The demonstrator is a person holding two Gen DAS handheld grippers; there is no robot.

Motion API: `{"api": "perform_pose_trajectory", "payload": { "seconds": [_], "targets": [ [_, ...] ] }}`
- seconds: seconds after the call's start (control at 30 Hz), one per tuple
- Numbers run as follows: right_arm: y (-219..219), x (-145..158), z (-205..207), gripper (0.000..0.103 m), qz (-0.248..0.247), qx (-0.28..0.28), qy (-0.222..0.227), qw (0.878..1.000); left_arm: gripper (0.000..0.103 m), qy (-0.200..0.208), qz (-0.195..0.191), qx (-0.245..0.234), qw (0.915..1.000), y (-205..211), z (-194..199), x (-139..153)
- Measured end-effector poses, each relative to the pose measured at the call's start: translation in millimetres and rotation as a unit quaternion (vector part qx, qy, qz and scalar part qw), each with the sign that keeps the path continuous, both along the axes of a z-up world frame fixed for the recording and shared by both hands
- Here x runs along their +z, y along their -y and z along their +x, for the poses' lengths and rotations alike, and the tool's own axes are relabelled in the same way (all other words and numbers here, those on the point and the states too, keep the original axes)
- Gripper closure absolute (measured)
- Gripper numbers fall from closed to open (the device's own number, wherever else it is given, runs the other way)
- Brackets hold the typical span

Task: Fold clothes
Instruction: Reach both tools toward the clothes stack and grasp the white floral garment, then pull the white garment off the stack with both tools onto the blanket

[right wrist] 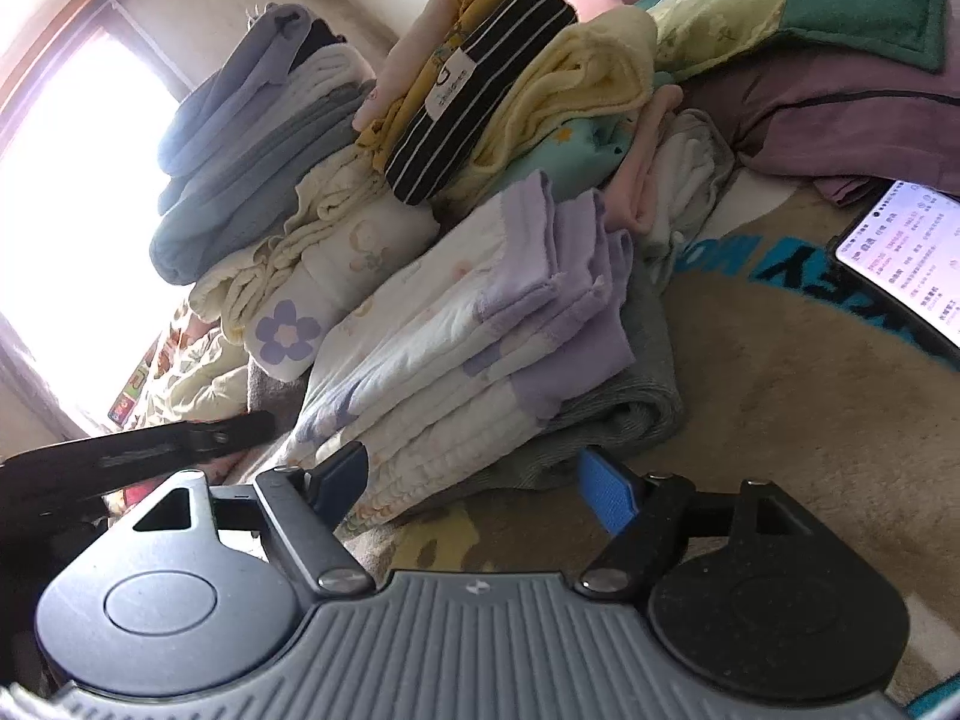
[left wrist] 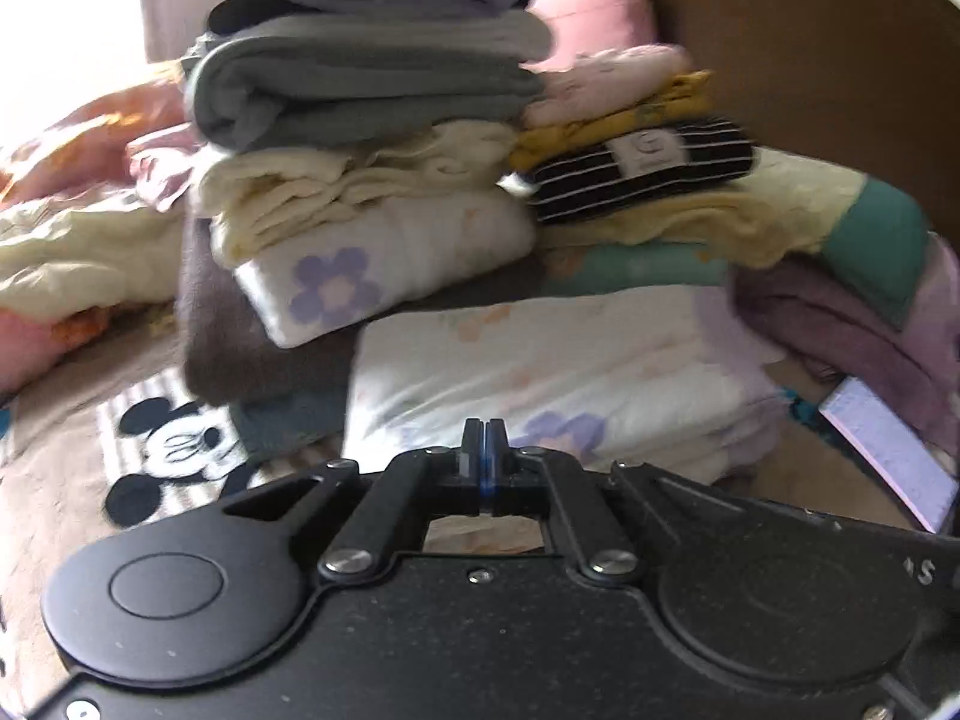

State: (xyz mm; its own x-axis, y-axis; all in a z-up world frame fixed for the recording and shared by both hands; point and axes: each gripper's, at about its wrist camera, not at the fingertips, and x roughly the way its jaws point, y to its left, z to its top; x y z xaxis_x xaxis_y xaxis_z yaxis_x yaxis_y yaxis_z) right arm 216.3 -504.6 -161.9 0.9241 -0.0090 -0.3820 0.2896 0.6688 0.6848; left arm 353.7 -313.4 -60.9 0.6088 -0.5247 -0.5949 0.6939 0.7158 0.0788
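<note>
A folded white garment with purple flowers [left wrist: 558,372] lies on the bed just in front of my left gripper [left wrist: 485,429], which is shut with nothing between its pads. In the right wrist view the same folded garment [right wrist: 456,348] has purple trim and rests on a grey folded piece [right wrist: 624,414]. My right gripper [right wrist: 474,474] is open, its jaws standing on either side of the garment's near edge without touching it. Behind stands a tall stack of folded clothes [left wrist: 366,102], which also shows in the right wrist view [right wrist: 258,138].
A second pile with a black striped piece [left wrist: 642,171] and yellow items sits at the right. A lit phone [right wrist: 906,258] lies on the Mickey blanket [left wrist: 174,450]. Purple cloth [right wrist: 852,114] and a green pillow [left wrist: 882,246] lie at the right. The left gripper's arm [right wrist: 138,450] shows at left.
</note>
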Motion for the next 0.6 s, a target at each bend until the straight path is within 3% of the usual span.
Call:
{"api": "perform_pose_trajectory", "payload": {
  "seconds": [0.07,0.23,0.27,0.33,0.37,0.5,0.6],
  "targets": [
    [3.0,-0.7,-3.9,0.021,0.009,-0.006,0.004,1.0,0.045,0.022,0.032,-0.016,0.9991,6.8,-5.9,-3.5],
    [11.4,-1.7,-9.9,0.02,0.011,-0.017,0.005,1.0,0.046,0.04,0.065,-0.048,0.9959,24.8,-10.1,-11.5],
    [12.7,-2.5,-10.1,0.02,0.012,-0.018,0.004,1.0,0.049,0.044,0.071,-0.054,0.9951,29.2,-9.8,-13.3],
    [15.2,-4.0,-10.2,0.02,0.014,-0.018,0.002,1.0,0.076,0.054,0.1,-0.064,0.9914,38.4,-9.5,-18.9],
    [15.7,-4.0,-9.9,0.019,0.014,-0.018,0.001,1.0,0.096,0.059,0.109,-0.063,0.9903,40.8,-9.5,-20.2],
    [14.7,-3.3,-7.6,0.019,0.012,-0.013,0.003,1.0,0.102,0.084,0.064,-0.022,0.9941,27.0,-16.9,-1.7],
    [13.3,-2.3,-6.8,0.018,0.012,-0.011,0.004,1.0,0.103,0.106,0.007,0.013,0.9943,-1.9,-30.5,29.0]
  ]
}}
